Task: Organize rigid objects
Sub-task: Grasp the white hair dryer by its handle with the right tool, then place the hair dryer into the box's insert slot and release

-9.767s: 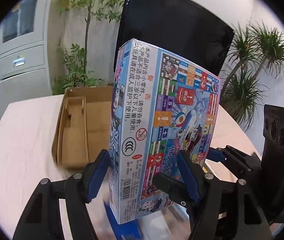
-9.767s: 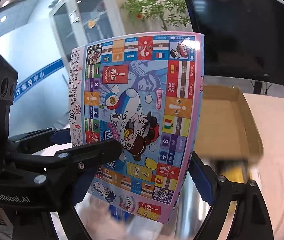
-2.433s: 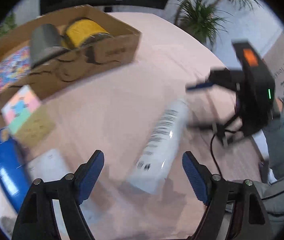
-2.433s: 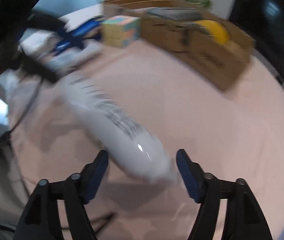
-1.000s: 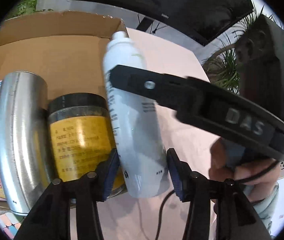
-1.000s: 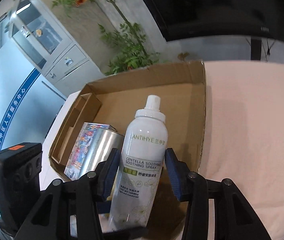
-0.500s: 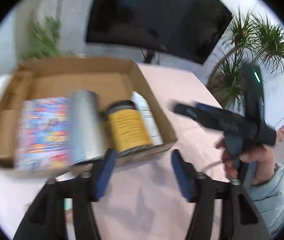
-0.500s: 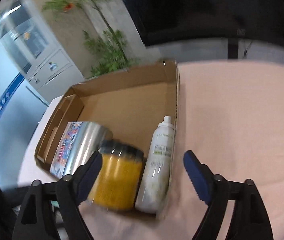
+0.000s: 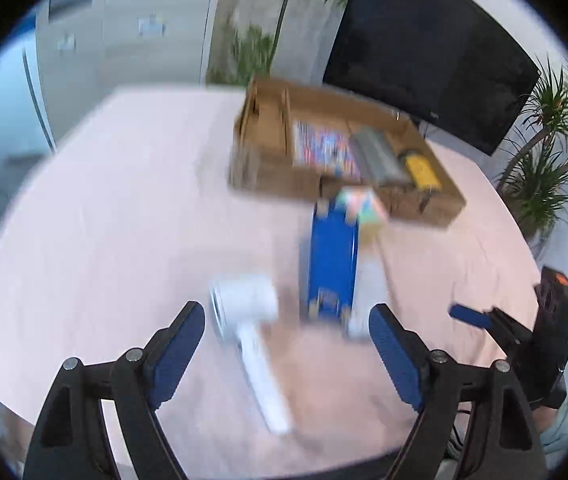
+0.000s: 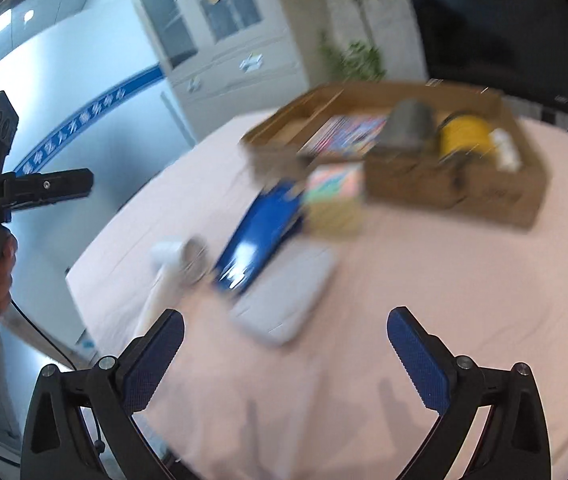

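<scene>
A: Fingers status?

B: Left gripper (image 9: 286, 344): fingers apart and opening further, nothing between them. Right gripper (image 10: 284, 356): fingers spread to the full, nothing held. A second ago both were clamped on the spray bottle (image 10: 505, 150) over the box (image 10: 500, 200); that has been let go.

A: Bottle location?

B: It is seen lying in the box at the right end, just beside the yellow jar (image 10: 462, 136). Metal can (image 10: 408, 124) and game box (image 10: 344, 130) are laid further left in the same box. Blur is heavy, so contact between them can't be confirmed.

A: And since release?

B: Both grippers have been pulled back from the box and are now pointed down at the desk (image 9: 132, 208). The box, close up half a second ago, is now seen well away.

A: What's left out?

B: Four things on the desk, judged from both views: white handheld device (image 9: 246, 304) nearest the left fingers, blue board (image 9: 332, 256) beside it, grey flat case (image 10: 284, 292) partly under the board's edge, pastel cube (image 10: 334, 196) just in front of the box wall.

A: Meaning for the task?

B: Bottle step is taken as done. Four items boxed, four pending. The white device or grey case is judged the likely next pick, given where the fingers are aimed. Free room is seen only in the box's left compartments (image 9: 270, 128), so the blue board may be a tight fit.
</scene>
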Demonstrator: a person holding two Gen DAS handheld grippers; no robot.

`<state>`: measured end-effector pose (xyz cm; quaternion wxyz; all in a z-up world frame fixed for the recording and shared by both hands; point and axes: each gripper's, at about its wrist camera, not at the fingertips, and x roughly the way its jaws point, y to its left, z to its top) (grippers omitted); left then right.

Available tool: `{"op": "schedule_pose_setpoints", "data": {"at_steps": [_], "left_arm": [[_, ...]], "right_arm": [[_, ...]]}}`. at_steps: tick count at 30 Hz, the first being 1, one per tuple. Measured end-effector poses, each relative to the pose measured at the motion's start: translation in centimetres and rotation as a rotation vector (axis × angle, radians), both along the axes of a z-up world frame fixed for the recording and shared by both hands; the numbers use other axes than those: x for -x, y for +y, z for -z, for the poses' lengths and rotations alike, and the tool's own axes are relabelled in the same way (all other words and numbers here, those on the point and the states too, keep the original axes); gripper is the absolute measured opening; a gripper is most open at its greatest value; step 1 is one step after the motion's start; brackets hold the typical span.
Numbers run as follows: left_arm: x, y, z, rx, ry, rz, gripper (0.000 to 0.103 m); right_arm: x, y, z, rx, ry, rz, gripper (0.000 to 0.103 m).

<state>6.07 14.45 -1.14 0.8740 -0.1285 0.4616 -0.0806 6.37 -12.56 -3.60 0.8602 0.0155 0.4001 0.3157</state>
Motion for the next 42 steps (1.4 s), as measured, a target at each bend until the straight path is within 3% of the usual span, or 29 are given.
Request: {"op": "schedule_pose_setpoints", "data": {"at_steps": [5, 7, 9, 12, 15, 17, 18, 21, 25, 26, 27, 30, 34, 37, 42], "left_arm": [[0.2, 1.0, 6.0, 0.16, 0.101, -0.038, 0.08], [-0.3, 0.7, 5.7, 0.2, 0.058, -0.01, 0.08], [-1.2, 0.0, 5.0, 0.184, 0.024, 0.017, 0.08], [-2.1, -0.3, 4.6, 0.095, 0.034, 0.022, 0.08], [-1.7, 0.7, 5.7, 0.103, 0.066, 0.016, 0.08], [-1.2, 1.8, 7.3, 0.145, 0.108, -0.01, 0.08], [-0.9, 2.2, 8.0, 0.168, 0.125, -0.015, 0.078], [-0.6, 2.7, 10.0, 0.269, 0.184, -0.006, 0.046], [0.1, 2.6, 11.4, 0.325, 0.218, -0.008, 0.037], [0.3, 2.6, 11.5, 0.333, 0.216, -0.01, 0.034], [0.3, 2.6, 11.5, 0.336, 0.219, -0.005, 0.032], [0.5, 2.7, 11.1, 0.309, 0.204, -0.006, 0.031], [0.0, 2.8, 9.2, 0.292, 0.162, 0.012, 0.031], [-1.7, 2.6, 5.7, 0.273, 0.082, 0.047, 0.031], [-9.7, 2.2, -2.2, 0.172, -0.069, 0.154, 0.031]], "right_arm": [[0.4, 3.9, 1.2, 0.071, -0.024, 0.019, 0.101], [-0.5, 4.4, 1.5, 0.088, -0.029, 0.041, 0.101], [-1.7, 4.5, 1.8, 0.147, -0.028, 0.089, 0.099], [-2.5, 4.6, 2.3, 0.167, 0.008, 0.105, 0.089], [-0.9, 5.9, 1.9, 0.155, -0.047, 0.036, 0.09], [0.5, 7.1, 2.0, 0.116, -0.033, -0.038, 0.09], [1.0, 7.9, 2.1, 0.092, -0.014, -0.072, 0.09], [2.2, 11.0, 3.2, 0.068, 0.014, -0.18, 0.089], [2.1, 14.7, 4.7, 0.086, 0.052, -0.272, 0.075], [1.9, 15.2, 5.1, 0.098, 0.061, -0.277, 0.07], [1.4, 15.7, 5.5, 0.105, 0.077, -0.279, 0.057], [0.0, 16.4, 6.1, 0.129, 0.097, -0.241, 0.036], [-0.4, 16.8, 5.1, 0.119, 0.06, -0.223, 0.036], [-1.5, 16.3, 2.8, 0.07, 0.027, -0.182, 0.035], [-7.3, 16.3, -4.1, 0.021, -0.123, -0.093, 0.035]]}}
